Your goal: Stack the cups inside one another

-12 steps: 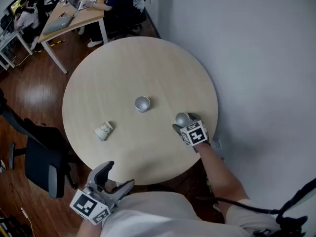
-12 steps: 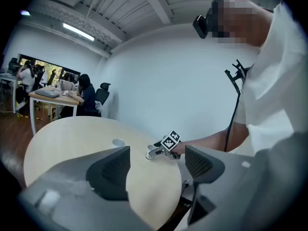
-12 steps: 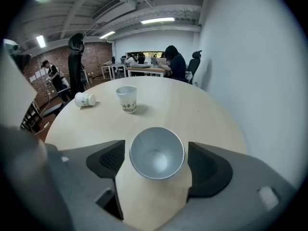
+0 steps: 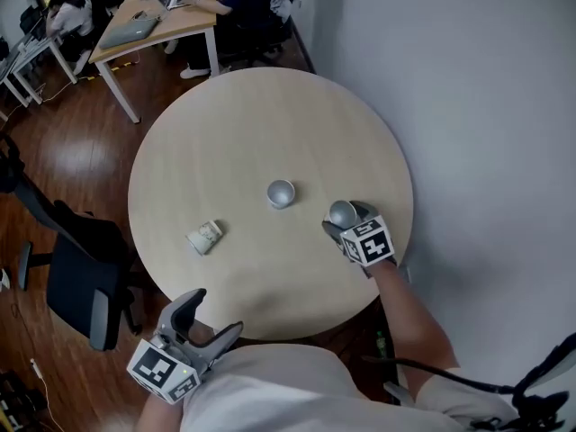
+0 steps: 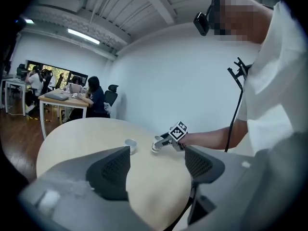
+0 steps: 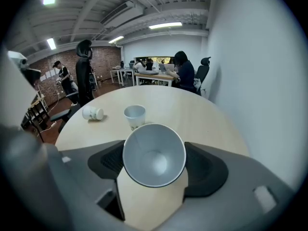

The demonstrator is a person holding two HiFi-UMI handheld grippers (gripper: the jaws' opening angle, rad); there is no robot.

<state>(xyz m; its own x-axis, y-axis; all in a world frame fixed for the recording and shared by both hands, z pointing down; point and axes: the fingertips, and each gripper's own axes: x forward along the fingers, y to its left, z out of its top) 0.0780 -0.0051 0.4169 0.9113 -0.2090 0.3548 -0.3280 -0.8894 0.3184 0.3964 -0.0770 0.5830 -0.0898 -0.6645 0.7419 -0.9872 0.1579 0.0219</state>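
Three white paper cups are in play on a round pale wooden table [image 4: 243, 124]. My right gripper [image 4: 346, 216] is shut on one cup [image 6: 154, 161], tipped so its mouth faces the camera, over the table's right side. A second cup [image 4: 281, 193] [image 6: 134, 116] stands upright near the table's middle, a short way left of the held one. The third cup [image 4: 205, 237] [image 6: 93, 113] lies on its side farther left. My left gripper [image 4: 202, 320] hangs open and empty off the table's near edge, its fingers [image 5: 111, 170] framing the table.
A white wall [image 4: 486, 106] runs close along the table's right side. A black office chair [image 4: 81, 277] stands left of the table on the dark wooden floor. Desks with seated people [image 4: 171, 7] are at the far left.
The right gripper with its cup has barely shifted on the table. The head view has panned, so everything sits slightly more to the right. The left gripper stays low and open.
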